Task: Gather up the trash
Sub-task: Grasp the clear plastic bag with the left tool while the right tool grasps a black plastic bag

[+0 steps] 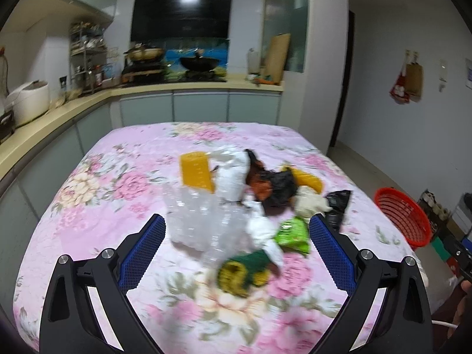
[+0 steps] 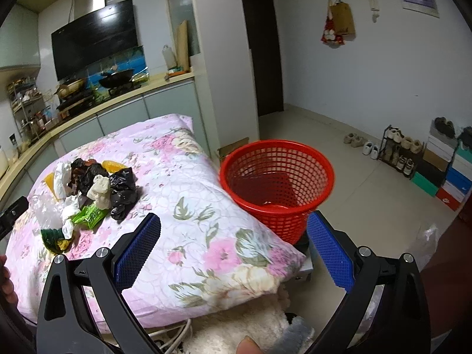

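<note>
Trash pile (image 1: 253,206) sits mid-table on the floral cloth (image 1: 118,159), untouched; left gripper (image 1: 237,246) hovers over it, jaws spread, empty; right gripper (image 2: 233,249) likewise released beside the red basket (image 2: 277,183); best to pinch one crumpled piece cleanly.

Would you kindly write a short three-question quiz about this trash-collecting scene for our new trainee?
1. True or false: the red basket already holds most of the trash.
2. Which lies nearest the left gripper: A) green wrapper B) black bag C) clear crumpled plastic?
3. What covers the table under the trash pile?

Key: 1 false, it looks nearly empty. 2 C. 3 A pink floral cloth.
</note>
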`<state>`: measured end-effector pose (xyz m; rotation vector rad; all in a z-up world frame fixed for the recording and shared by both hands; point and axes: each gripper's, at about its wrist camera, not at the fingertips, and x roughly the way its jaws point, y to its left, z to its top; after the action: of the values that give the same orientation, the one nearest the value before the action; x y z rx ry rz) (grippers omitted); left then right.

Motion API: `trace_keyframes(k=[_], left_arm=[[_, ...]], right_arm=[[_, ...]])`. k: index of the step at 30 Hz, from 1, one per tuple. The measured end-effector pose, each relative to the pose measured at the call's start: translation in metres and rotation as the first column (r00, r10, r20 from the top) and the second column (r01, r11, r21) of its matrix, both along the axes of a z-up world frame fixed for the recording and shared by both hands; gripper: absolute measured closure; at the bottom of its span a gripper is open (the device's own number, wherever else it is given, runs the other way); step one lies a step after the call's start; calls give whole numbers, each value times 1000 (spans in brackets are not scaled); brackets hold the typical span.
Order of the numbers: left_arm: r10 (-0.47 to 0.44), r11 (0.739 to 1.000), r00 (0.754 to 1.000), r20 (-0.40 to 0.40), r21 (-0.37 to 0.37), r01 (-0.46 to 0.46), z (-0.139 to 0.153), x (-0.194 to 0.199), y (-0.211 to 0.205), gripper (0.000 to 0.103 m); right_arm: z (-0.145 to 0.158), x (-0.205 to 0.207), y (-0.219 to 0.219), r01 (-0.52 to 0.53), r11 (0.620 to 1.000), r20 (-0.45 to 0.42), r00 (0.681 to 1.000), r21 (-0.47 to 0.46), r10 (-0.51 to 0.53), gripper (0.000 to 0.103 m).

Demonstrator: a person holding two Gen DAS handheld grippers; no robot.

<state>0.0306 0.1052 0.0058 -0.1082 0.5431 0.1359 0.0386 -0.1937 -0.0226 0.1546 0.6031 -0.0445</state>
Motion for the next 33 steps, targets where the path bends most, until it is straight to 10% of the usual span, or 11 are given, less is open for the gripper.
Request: trace_keyframes(k=[17, 25, 33], left_arm=[[-11, 968, 988, -154, -249, -28, -30, 67, 70, 9], [-35, 971, 981, -192, -240, -12, -42, 73, 68, 66], [3, 951, 994, -110, -307, -36, -22, 55, 93, 73]], right_arm=[[-28, 41, 17, -99, 994, -132, 986, 54, 105, 7], [-24, 46, 18, -106, 993, -130, 985, 54, 112, 7], [-19, 68, 42, -188, 978, -133, 971, 88, 198, 7]])
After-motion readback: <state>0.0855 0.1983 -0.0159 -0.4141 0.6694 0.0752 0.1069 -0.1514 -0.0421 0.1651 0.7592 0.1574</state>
